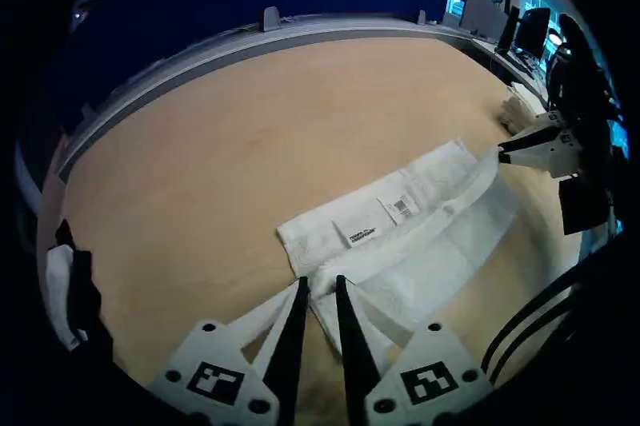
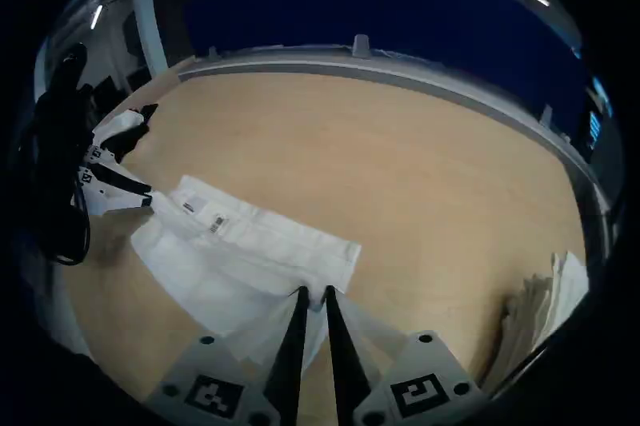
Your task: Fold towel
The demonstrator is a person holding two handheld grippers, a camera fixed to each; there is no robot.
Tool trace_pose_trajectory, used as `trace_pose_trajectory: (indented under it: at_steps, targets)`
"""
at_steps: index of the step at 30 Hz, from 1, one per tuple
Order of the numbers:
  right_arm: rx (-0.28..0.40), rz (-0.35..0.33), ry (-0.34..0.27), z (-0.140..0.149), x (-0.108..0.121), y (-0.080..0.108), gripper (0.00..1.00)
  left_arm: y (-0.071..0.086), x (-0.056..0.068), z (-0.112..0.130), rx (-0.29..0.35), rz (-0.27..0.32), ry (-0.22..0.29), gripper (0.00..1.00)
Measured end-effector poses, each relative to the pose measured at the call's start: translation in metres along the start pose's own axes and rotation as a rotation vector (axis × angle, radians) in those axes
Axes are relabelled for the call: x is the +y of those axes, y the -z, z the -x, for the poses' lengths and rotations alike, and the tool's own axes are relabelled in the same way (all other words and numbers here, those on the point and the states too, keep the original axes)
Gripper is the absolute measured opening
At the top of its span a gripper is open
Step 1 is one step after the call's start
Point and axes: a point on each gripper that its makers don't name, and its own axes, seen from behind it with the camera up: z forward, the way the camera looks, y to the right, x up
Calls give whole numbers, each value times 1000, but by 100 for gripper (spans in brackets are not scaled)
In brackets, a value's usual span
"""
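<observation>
A white towel [image 1: 436, 246] lies lengthwise on the wooden table [image 1: 264, 130], folded into a long strip with two small labels showing on its upper layer. In the left gripper view, my left gripper [image 1: 320, 280] is shut on the towel's near corner, bunching the cloth between its fingers. My right gripper [image 1: 501, 153] holds the far end of the same long edge, slightly raised. In the right gripper view, my right gripper [image 2: 314, 290] pinches the towel [image 2: 264, 242] at its near corner, and my left gripper [image 2: 150, 196] grips the opposite end at the left.
A stack of folded white cloths [image 2: 544, 298] sits near the table's right edge. More white cloth [image 1: 58, 282] lies at the left edge and another pile [image 1: 520, 106] at the far right. A blue partition [image 2: 384, 10] backs the table; monitors [image 1: 532, 26] stand beyond.
</observation>
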Motion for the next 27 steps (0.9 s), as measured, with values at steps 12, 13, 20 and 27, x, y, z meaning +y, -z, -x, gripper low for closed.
trace_pose_trajectory:
  at_steps: [12,13,20,27]
  targets:
    - [25,68,19,-3,13,-5,94,-2,-22,-3,25,-65,14,85]
    - [27,71,21,-3,13,-4,98,-2,-25,-5,29,-73,16,91]
    - [33,76,25,-4,14,-3,98,1,-33,-8,39,-93,24,96]
    - [34,67,33,-4,11,0,98,4,-29,-7,43,-80,29,96]
